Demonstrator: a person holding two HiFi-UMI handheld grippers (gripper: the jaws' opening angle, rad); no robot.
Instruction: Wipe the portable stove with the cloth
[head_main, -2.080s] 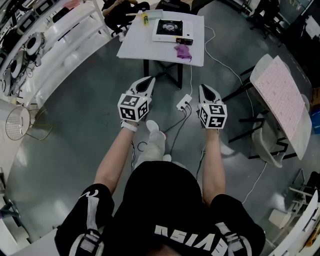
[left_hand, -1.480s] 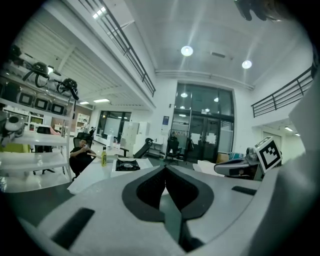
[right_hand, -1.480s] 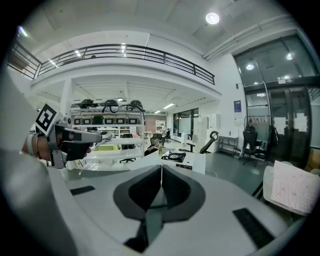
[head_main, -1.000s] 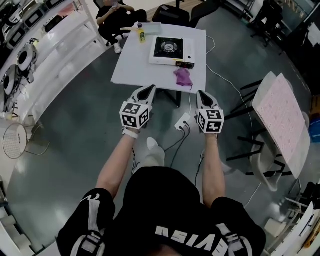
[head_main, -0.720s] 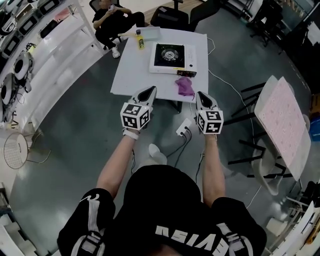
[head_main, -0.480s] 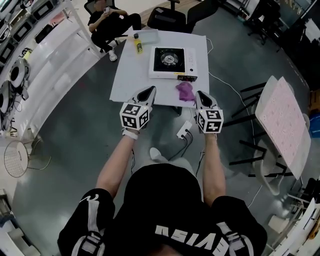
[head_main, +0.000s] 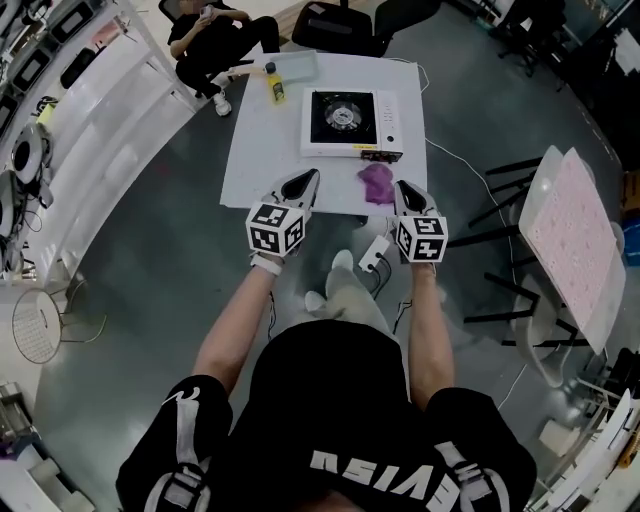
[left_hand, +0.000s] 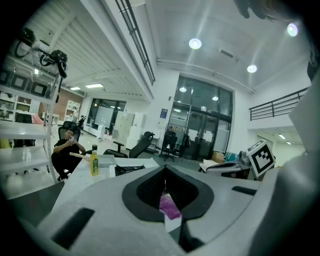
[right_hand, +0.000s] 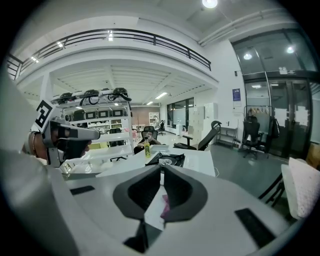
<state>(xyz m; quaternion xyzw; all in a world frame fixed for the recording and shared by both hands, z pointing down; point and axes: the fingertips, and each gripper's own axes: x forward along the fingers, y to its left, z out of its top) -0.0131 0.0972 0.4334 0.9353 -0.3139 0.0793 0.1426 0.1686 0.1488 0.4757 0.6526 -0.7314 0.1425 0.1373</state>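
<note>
White table (head_main: 265, 140) with stove (head_main: 350, 122) and cloth (head_main: 377, 183) on grey floor (head_main: 150, 250); left hand-held gripper (head_main: 312, 175), right hand-held gripper (head_main: 404, 186) closed, empty.

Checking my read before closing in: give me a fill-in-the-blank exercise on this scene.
The crumpled ____ cloth lies on the white square table, in front of the white portable stove.
The left claw and right claw are both ____, holding nothing.
The yellow plastic bottle stands ____ of the stove.
Missing: purple; shut; left.
</note>
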